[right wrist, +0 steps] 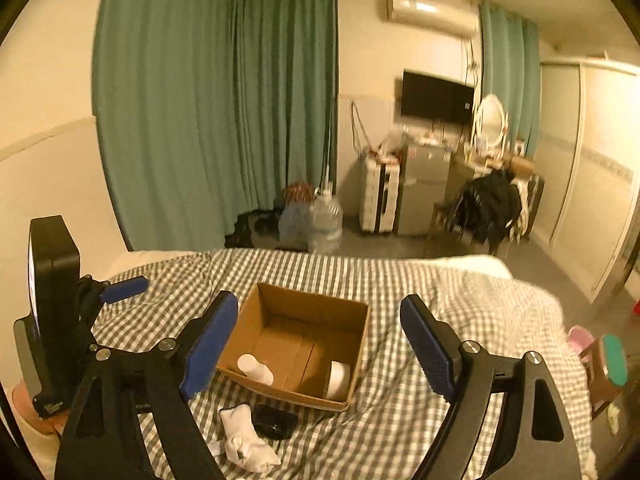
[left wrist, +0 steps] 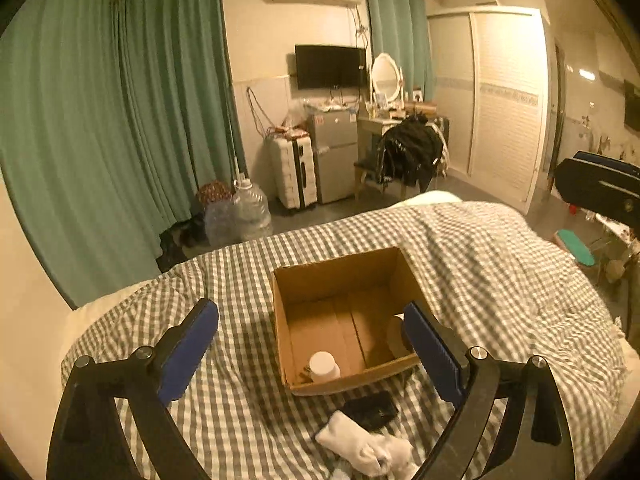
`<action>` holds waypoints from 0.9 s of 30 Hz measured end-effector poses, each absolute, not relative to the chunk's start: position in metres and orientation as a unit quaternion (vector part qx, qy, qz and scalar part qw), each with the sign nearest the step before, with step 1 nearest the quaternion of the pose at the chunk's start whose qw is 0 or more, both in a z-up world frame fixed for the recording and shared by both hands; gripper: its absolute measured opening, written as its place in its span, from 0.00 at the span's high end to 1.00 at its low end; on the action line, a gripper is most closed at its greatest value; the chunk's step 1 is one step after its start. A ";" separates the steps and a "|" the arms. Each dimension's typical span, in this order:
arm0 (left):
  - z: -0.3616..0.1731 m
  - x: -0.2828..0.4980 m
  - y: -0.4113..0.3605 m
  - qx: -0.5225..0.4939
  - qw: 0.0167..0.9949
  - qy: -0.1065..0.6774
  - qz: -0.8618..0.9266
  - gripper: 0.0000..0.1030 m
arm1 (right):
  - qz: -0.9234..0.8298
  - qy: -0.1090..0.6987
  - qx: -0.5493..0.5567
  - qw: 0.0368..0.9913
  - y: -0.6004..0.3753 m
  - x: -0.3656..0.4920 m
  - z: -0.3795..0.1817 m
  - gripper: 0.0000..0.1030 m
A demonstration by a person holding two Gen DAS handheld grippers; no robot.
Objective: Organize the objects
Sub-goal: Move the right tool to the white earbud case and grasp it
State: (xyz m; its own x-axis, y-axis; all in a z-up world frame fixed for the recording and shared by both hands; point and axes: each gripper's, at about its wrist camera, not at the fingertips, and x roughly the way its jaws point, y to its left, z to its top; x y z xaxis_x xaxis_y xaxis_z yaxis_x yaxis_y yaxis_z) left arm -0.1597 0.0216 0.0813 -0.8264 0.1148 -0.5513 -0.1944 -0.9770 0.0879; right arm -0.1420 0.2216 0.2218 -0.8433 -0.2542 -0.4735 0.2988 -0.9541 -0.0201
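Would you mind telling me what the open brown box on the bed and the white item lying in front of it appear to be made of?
The open brown box looks like corrugated cardboard: matte tan walls, raw cut edges, folded bottom flaps. The white item looks like soft knitted fabric, probably a sock: limp, crumpled, ribbed at one end. The checked bedcover beneath seems woven cloth, judging by its wrinkles.

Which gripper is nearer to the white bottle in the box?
Left, probably. The bottle lies straight ahead of the left gripper, between its open fingers; the right gripper is off to the bottle's right.
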 end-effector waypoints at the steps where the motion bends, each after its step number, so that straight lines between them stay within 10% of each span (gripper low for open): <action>1: 0.084 -0.153 0.020 -0.281 0.082 0.070 0.954 0.05 | -0.961 0.050 0.234 0.141 0.222 -0.130 0.227 0.16; 10: 0.064 -0.090 0.003 -0.283 0.089 0.045 0.954 0.04 | -0.953 0.071 0.246 0.162 0.220 -0.065 0.208 0.16; 27: -0.102 -0.059 0.010 -0.381 0.026 0.033 0.924 0.04 | -0.882 0.109 0.429 0.164 0.226 -0.070 0.002 0.26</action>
State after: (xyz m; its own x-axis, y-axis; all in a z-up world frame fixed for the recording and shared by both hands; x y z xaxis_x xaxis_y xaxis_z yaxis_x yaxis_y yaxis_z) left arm -0.0592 0.0096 -0.1022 -0.7081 0.0231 -0.7057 -0.0734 -0.9965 0.0411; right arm -0.0699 0.2263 0.0023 -0.5779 -0.1968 -0.7920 0.3830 -0.9224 -0.0503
